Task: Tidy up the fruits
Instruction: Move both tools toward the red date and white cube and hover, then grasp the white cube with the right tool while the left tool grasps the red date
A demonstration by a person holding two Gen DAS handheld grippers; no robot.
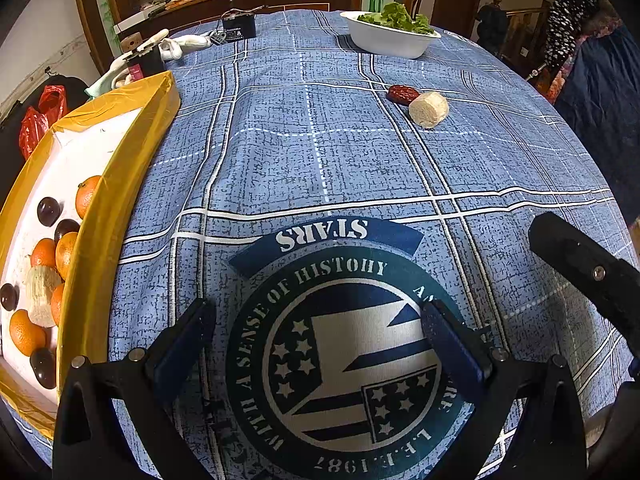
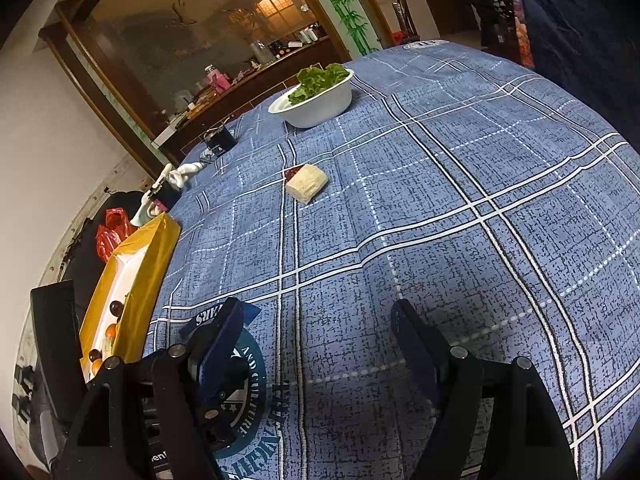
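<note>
Hovering wide open and empty, left gripper (image 1: 316,320) and right gripper (image 2: 316,324); pale fruit (image 1: 428,109) and red date (image 1: 402,94) lay well ahead; oranges (image 1: 26,334) filled yellow box (image 1: 100,216) leftward.

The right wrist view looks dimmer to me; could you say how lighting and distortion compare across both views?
Right wrist view: dim and warm, gripper shadow on the tablecloth. Left wrist view: brighter, cooler, tablecloth print sharp. Both bow the plaid lines and vignette black at corners.

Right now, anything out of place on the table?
Yes. A red date and a pale beige chunk lie touching each other on the blue tablecloth, away from the yellow tray that holds the other fruit. Both claws are open and hold nothing.
</note>
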